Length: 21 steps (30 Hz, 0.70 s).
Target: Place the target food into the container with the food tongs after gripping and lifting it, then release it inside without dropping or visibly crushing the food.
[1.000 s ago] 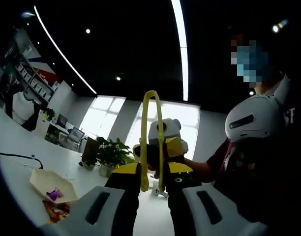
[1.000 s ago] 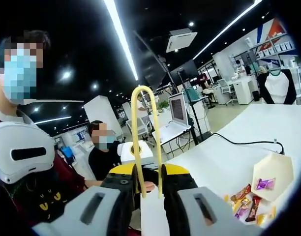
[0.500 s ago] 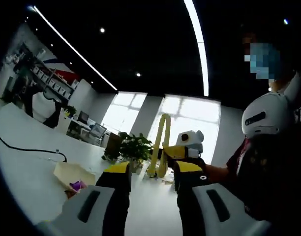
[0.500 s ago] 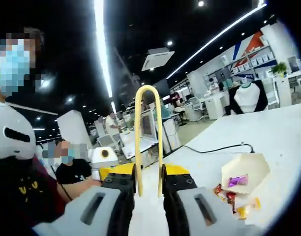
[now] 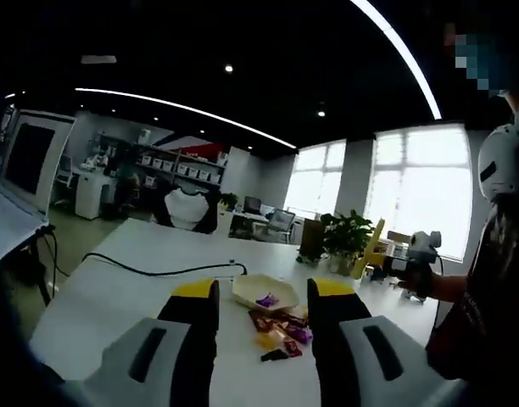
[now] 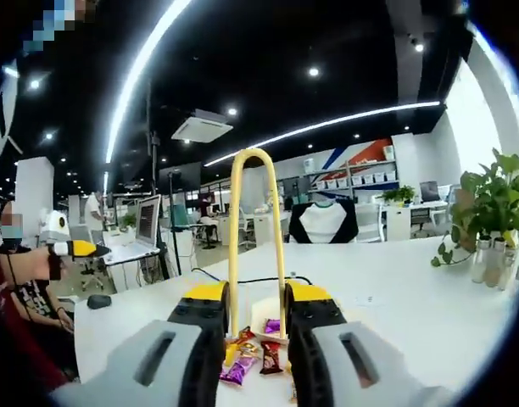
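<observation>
My right gripper (image 6: 257, 295) is shut on the yellow food tongs (image 6: 234, 229), whose looped end points up and away from me. Just beyond its jaws lie several wrapped snacks (image 6: 247, 352) and the pale paper container (image 6: 266, 315) with a purple candy (image 6: 271, 326) in it. My left gripper (image 5: 264, 290) is open with nothing between its jaws. Past it sit the container (image 5: 261, 290) and the scattered snacks (image 5: 281, 331). At the right of the left gripper view, the right gripper (image 5: 416, 253) holds the tongs (image 5: 367, 250) above the table.
A black cable (image 5: 158, 270) runs across the white table (image 5: 98, 305) behind the container. A potted plant (image 6: 493, 203) and small bottles (image 6: 484, 259) stand at the table's far side. A laptop (image 5: 22, 161) sits at the left. A person's sleeve (image 5: 488, 322) is close on the right.
Both views have swung down toward the table. The tongs that stood between my left jaws a second ago have gone off with the right gripper. The left jaws are now open.
</observation>
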### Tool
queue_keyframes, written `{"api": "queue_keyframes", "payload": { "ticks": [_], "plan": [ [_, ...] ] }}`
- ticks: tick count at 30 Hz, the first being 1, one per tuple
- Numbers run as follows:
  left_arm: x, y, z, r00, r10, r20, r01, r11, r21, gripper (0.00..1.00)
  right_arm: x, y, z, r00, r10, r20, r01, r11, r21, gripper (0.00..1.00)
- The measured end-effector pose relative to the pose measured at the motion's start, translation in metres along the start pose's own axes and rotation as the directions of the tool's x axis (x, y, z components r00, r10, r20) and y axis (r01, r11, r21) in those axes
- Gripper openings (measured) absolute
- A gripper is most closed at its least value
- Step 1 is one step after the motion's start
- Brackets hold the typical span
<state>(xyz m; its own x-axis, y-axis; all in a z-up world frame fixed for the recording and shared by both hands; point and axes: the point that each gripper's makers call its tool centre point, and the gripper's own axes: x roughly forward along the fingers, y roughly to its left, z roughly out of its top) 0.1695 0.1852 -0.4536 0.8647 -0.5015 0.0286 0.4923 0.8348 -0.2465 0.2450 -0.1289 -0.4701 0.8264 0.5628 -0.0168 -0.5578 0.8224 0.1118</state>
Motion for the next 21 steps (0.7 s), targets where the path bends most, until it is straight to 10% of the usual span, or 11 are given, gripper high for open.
{"api": "queue_keyframes", "payload": {
  "ticks": [11, 21],
  "plan": [
    [-0.01, -0.001, -0.017, 0.994, 0.046, -0.104, -0.038, 0.996, 0.079, 0.44, 0.001, -0.056, -0.051, 0.982, -0.182, -0.038, 0.184, 0.981, 0.054, 0.23],
    [-0.019, 0.021, -0.013, 0.977, 0.169, -0.128, -0.151, 0.978, 0.145, 0.66, 0.014, -0.063, -0.075, 0.984, -0.168, -0.066, 0.168, 0.986, -0.014, 0.23]
  ]
}}
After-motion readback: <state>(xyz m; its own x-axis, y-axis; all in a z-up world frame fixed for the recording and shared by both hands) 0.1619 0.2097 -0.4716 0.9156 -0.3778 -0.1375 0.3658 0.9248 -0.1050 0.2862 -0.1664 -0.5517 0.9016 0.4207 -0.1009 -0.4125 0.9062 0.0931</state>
